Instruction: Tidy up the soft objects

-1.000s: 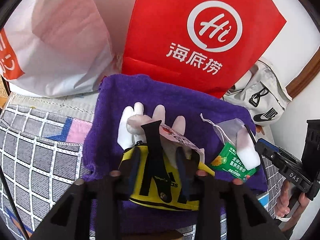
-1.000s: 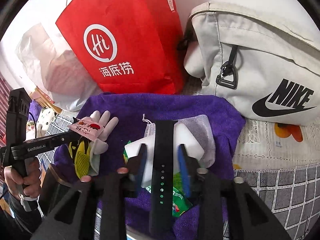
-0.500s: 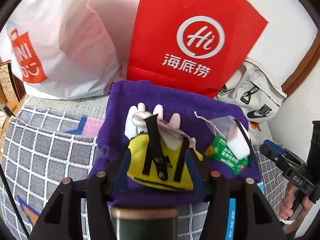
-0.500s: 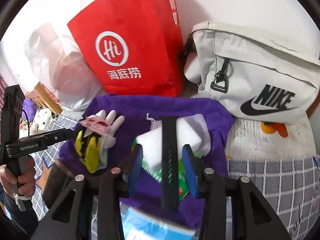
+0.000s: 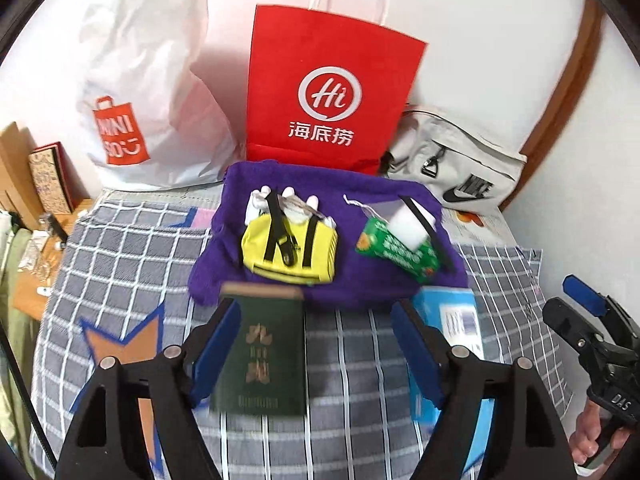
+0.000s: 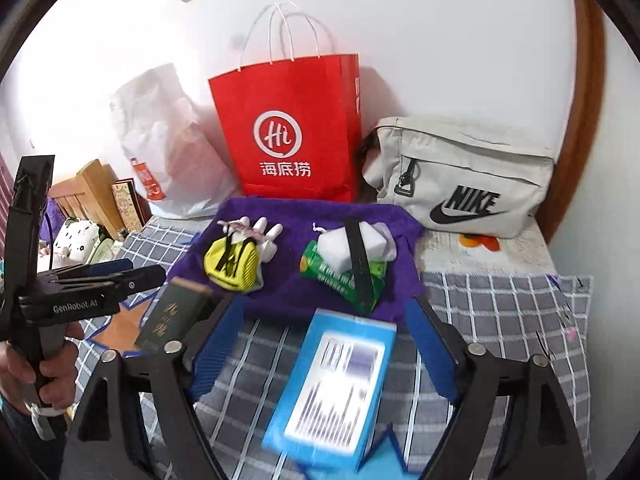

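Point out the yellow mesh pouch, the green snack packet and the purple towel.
Yellow mesh pouch [image 5: 290,250], left wrist view, front panel.
Green snack packet [image 5: 396,250], left wrist view, printed face.
Purple towel [image 6: 288,292], right wrist view, bare front part.

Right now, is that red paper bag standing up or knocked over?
Standing up. The red paper bag sits upright against the wall, handles pointing up, behind the purple towel.

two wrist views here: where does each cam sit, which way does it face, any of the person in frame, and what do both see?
Left wrist: on the left gripper, angled down over its opening fingers at a green book; right hand at the right edge.
Right wrist: on the right gripper, angled down over opening fingers at a blue box; left hand at the left edge.
Shared: purple towel, red bag.
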`<action>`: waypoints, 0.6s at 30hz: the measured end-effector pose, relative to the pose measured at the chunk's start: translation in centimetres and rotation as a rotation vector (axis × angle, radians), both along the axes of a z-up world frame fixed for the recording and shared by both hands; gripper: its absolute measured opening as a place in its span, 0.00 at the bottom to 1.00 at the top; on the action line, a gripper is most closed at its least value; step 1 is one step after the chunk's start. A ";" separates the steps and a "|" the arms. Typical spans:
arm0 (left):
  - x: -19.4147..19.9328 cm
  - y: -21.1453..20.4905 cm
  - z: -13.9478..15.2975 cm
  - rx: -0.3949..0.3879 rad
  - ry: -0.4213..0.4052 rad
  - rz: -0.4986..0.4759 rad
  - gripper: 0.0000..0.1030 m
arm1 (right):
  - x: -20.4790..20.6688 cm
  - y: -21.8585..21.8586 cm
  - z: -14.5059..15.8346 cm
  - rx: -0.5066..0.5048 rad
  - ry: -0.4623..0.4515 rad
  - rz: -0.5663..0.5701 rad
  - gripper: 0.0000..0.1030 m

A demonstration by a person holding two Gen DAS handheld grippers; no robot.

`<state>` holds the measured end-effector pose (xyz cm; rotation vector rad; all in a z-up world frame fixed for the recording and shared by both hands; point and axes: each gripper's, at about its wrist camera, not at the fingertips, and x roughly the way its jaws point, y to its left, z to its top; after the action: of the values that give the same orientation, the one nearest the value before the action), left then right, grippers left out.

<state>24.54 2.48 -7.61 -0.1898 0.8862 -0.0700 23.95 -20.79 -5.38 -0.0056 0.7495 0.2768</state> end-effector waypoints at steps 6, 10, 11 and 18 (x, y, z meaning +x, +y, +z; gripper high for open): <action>-5.5 -0.4 1.7 0.020 -0.041 0.029 0.81 | -5.5 0.4 1.4 0.007 -0.033 -0.009 0.93; -8.8 -0.2 2.2 0.019 -0.055 0.045 0.81 | -8.8 0.5 2.1 -0.008 -0.058 -0.030 0.95; -9.5 -0.2 2.3 0.015 -0.057 0.046 0.81 | -9.6 0.4 2.3 -0.008 -0.064 -0.033 0.95; -14.0 -0.6 2.9 0.058 -0.073 0.067 0.83 | -14.1 -0.5 2.7 0.020 -0.088 -0.061 0.95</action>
<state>10.49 1.83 -4.76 -0.1616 0.8071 0.0107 9.90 -21.30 -2.64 0.0237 0.6586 0.2243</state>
